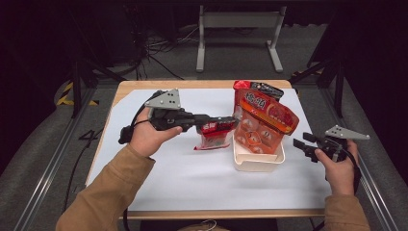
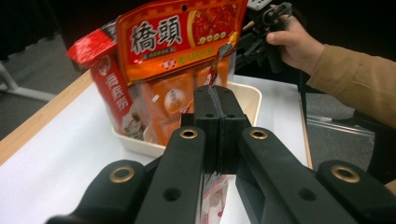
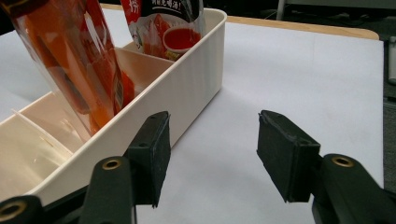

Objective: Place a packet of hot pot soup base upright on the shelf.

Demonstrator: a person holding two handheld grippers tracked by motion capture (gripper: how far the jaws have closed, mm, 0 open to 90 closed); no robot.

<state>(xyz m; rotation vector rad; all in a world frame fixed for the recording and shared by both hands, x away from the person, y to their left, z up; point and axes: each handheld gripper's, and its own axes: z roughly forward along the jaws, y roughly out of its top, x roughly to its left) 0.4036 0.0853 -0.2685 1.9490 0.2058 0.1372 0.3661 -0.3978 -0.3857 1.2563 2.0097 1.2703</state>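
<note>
Nearest to us, on the right of the bench [image 1: 192, 183], our right tool [image 1: 300, 147] hangs low with its jaws standing wide apart and nothing between them. In the right gripper view they point along the white cover toward the long wall of the cream box [image 3: 187, 88], close to it but not touching.

A little farther, our left tool [image 1: 231, 124] is pressed fully together on the top edge of a small red and clear packet [image 1: 214, 134]. The packet hangs from the jaws just beside the left wall of the box [image 1: 257, 161], and its bottom edge is at the bench or only just above it; we cannot tell which. In the left gripper view a part of the packet [image 2: 212, 200] shows below the closed pads.

Behind this, the box already carries two packets. The big orange packet [image 1: 262, 120] stands in it and leans to the right, and a red packet [image 1: 250, 87] stands behind it at the far end. The near compartments, with their thin dividers, look still free.

We judge the packing as more than half done: two packets are in, the third is gripped and must now be carried over the wall and put down into a free compartment. We see no other loose packet waiting on the bench.
</note>
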